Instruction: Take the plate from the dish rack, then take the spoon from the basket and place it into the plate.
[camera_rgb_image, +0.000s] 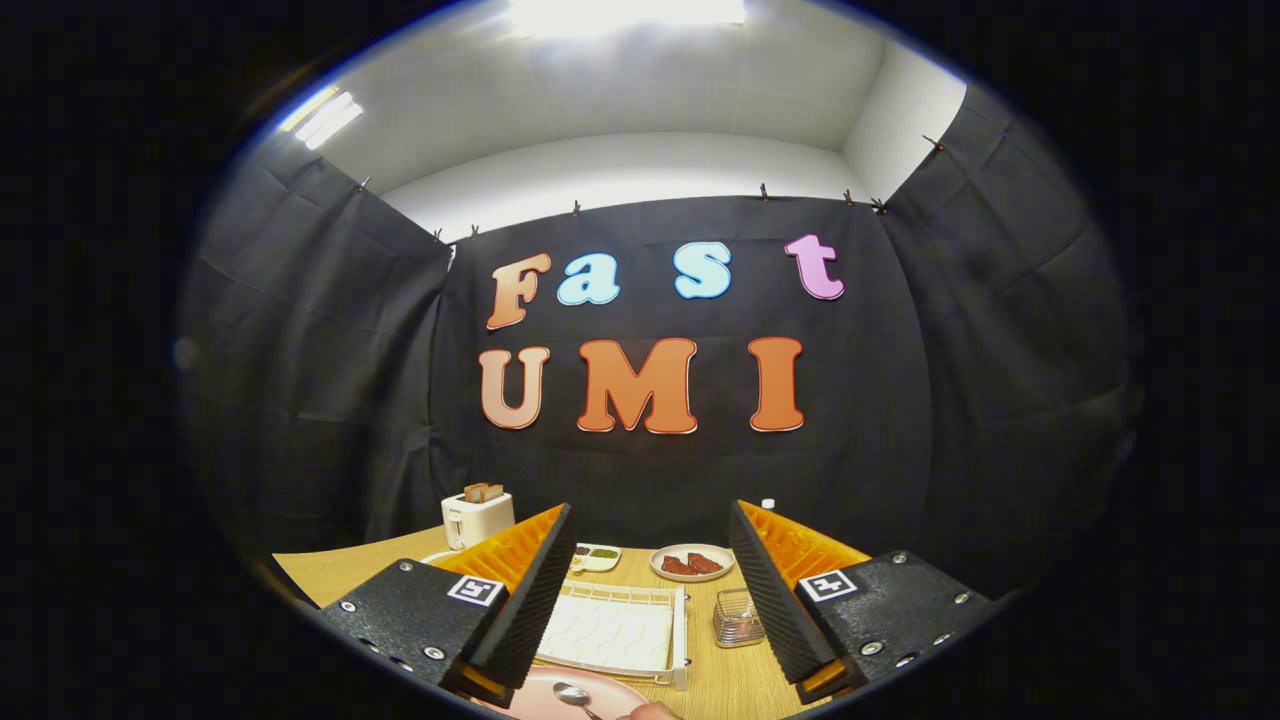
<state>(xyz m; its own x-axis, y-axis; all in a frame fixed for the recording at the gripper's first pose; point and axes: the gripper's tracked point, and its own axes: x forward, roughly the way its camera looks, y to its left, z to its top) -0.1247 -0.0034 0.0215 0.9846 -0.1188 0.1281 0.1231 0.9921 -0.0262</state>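
Note:
My gripper (650, 512) is open, its black ridged fingers (530, 600) spread wide with nothing between them, held above the wooden table (720, 680). A pink plate (560, 695) lies on the table close under the fingers. A metal spoon (574, 694) rests in it, bowl up. The white wire dish rack (615, 632) stands just beyond the plate, seen between the fingers. The small wire basket (738, 617) sits to the rack's right, beside the right finger. Part of a person's hand (652, 711) shows at the plate's near edge.
A white toaster (477, 517) with bread slices stands at the table's far left. At the back are a small two-part dish (597, 557) and a white plate with reddish pieces (692, 562). Black cloth walls close the booth behind the table.

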